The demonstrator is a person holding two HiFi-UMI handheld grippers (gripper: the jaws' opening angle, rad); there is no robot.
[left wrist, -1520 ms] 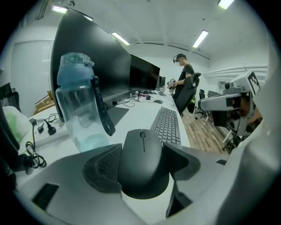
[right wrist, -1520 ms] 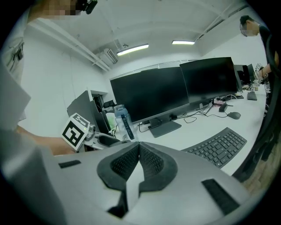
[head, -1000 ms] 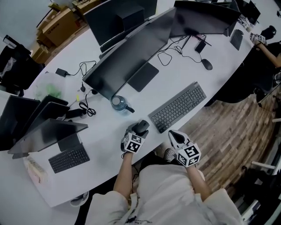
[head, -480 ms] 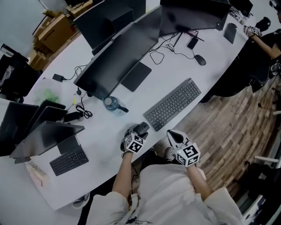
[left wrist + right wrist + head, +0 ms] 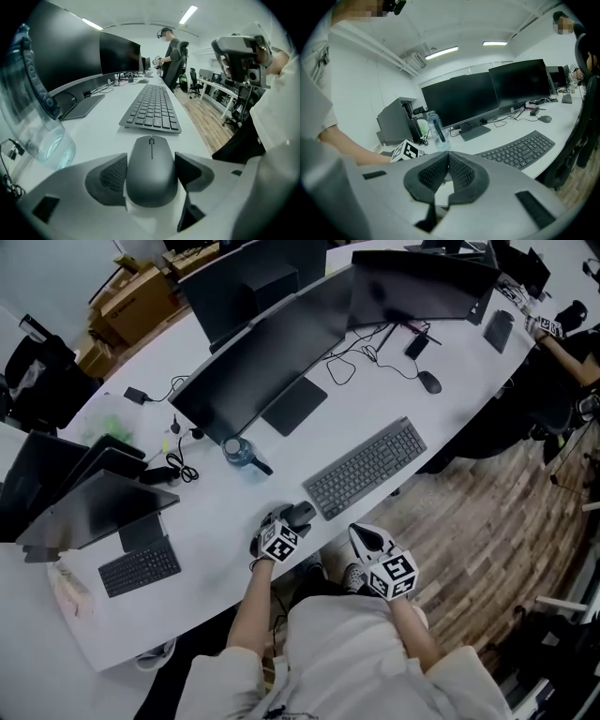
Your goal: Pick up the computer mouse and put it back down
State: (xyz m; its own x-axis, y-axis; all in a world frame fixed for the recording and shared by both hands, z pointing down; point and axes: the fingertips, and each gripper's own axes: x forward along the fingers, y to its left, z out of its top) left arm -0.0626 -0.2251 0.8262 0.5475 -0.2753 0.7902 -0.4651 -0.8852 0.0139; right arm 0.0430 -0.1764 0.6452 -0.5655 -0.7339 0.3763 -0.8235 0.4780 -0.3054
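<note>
- The computer mouse [image 5: 151,166] sits between the jaws of the left gripper [image 5: 296,517]. Both pads press its flanks, so it is clamped.
- It lies low in the middle of the head view, just off the near-left corner of the keyboard [image 5: 366,468]. It is on the white desk [image 5: 225,540] or barely above it (I cannot tell which).
- The right gripper [image 5: 448,164] hangs off the desk edge, lower right of centre, with its pads pressed together on nothing.
- My reading is that this is the put-down half of the task. The next move calls for settling the mouse flat on the desk, parting the jaws and drawing the gripper back without dragging it.
- Against the frame a second ago, little differs: the mouse was already in the same jaws by the same keyboard corner. The whole view has slid slightly (the head moved), and the right gripper stays closed.
</note>
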